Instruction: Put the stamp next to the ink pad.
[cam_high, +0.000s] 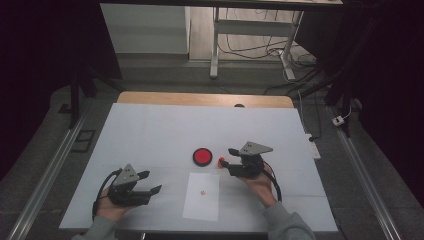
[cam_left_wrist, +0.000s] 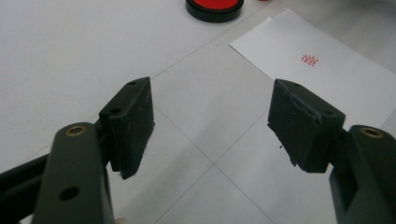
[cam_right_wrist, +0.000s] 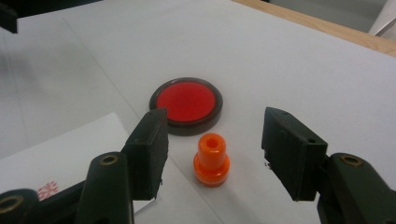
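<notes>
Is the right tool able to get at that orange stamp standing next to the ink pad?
Probably yes. The right tool is open with the upright orange stamp standing between its jaws, untouched. The ink pad sits just beyond, not in the way.

The high view looked forward and down from above the person's side, taking in the whole white table (cam_high: 150, 130) from well back. The left gripper view sat low and close over the tabletop, facing past its own jaws toward the sheet of paper (cam_left_wrist: 327, 70) and the red ink pad (cam_left_wrist: 215, 7) — both also in the high view. The right gripper view, equally near, faced the same pad and apparently a corner of that paper.
</notes>
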